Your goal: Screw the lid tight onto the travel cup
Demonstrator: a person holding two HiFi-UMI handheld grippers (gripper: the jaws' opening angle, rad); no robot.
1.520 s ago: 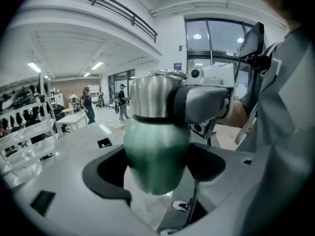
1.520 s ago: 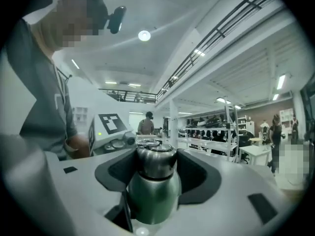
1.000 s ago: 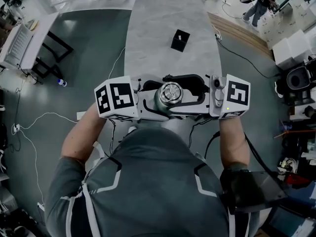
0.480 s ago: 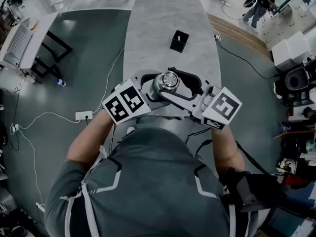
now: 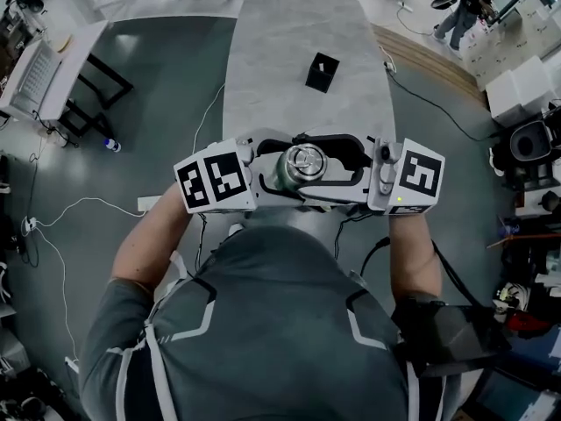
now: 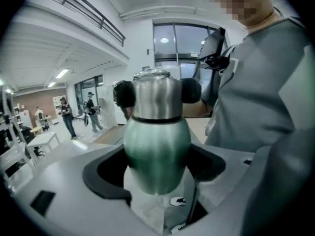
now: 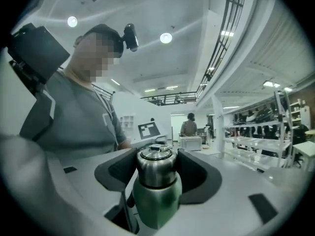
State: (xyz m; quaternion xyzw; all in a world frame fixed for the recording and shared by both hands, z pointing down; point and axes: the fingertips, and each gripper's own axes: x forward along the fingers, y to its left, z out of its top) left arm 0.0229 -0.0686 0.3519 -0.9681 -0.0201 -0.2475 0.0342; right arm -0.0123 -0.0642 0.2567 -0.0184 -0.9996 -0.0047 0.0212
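The travel cup hangs in the air between both grippers, close to the person's chest. Its green body (image 6: 156,146) sits between the jaws of my left gripper (image 6: 156,167), which is shut on it. The steel lid (image 7: 156,165) on top is flanked by the black pads (image 6: 191,90) of my right gripper (image 7: 156,170), which touch it on both sides. The right jaws have just been closing with the lid between them. From the head view the lid (image 5: 302,160) faces up, with the left gripper (image 5: 279,177) and the right gripper (image 5: 321,161) meeting around it.
A grey table (image 5: 289,51) stretches ahead with a small black box (image 5: 322,71) on it. A white desk (image 5: 35,77) stands at the left and cables (image 5: 53,226) run over the floor. People (image 5: 456,16) walk at the far right. The person's torso is right behind the cup.
Half a second ago both grippers and the cup were swung askew and farther over the table. They are now back level and closer to the chest, much as one second ago.
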